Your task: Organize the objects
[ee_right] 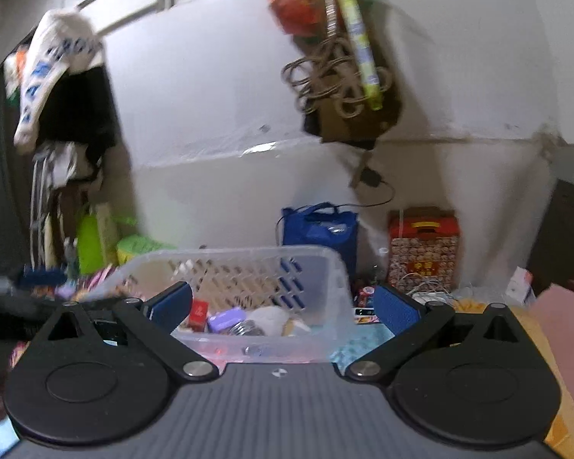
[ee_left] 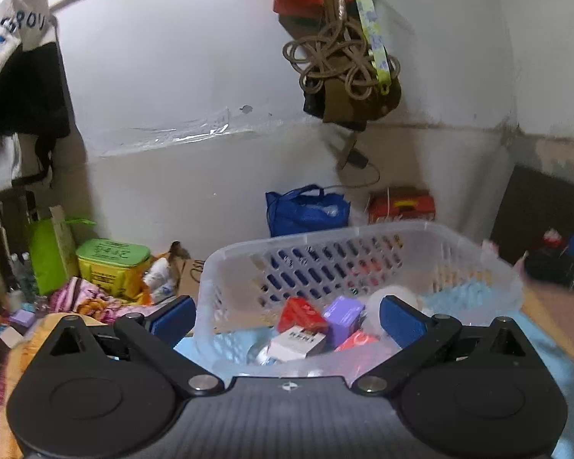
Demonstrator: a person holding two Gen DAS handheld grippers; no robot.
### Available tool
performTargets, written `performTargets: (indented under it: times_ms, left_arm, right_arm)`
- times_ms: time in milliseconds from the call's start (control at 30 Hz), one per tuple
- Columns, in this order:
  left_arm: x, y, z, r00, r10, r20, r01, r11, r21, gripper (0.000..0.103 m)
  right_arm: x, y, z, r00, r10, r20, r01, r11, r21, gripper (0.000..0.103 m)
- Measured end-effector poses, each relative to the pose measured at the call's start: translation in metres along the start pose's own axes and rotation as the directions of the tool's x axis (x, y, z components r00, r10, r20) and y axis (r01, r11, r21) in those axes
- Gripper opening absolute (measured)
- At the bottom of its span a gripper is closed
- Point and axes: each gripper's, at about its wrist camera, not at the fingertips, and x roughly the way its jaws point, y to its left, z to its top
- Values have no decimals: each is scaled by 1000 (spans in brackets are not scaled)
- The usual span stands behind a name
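Note:
A clear plastic basket (ee_left: 363, 237) stands on a light blue mat, in both views (ee_right: 333, 267). Inside lie a red box (ee_left: 300, 313), a purple box (ee_left: 344, 317), a white box (ee_left: 296, 342) and a white round thing (ee_left: 394, 294). My left gripper (ee_left: 287, 319) is open and empty, its blue pads straddling the basket's near left corner. My right gripper (ee_right: 283, 306) is open and empty, its fingers either side of the basket's near right part. The right view shows the red box (ee_right: 199, 311) and the purple box (ee_right: 225, 319) too.
A blue bag (ee_left: 306, 210) and a red carton (ee_left: 401, 206) stand against the white wall behind. A green-lidded yellow tub (ee_left: 111, 264) and patterned cloth lie left. Small items (ee_right: 363, 298) lie right of the basket. A pink sheet (ee_right: 566, 317) is at far right.

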Motion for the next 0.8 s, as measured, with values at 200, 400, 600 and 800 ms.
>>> performTargets:
  times_ms: [200, 400, 600, 800]
  left_arm:
    - [0, -8, -3, 999, -41, -34, 42, 999, 8, 103]
    - [-3, -19, -7, 999, -36, -30, 37, 999, 36, 103]
    - [-1, -17, -10, 998, -45, -42, 45, 999, 1, 103]
    - [-1, -14, -9, 999, -20, -41, 19, 1000, -21, 103]
  right_arm:
    - [7, 1, -4, 999, -18, -41, 16, 999, -29, 103]
    - [17, 6, -13, 994, -24, -103, 17, 998, -65, 103]
    - [16, 1, -15, 993, -23, -119, 18, 999, -44, 103]
    - [16, 6, -17, 991, -32, -131, 23, 997, -70, 103]
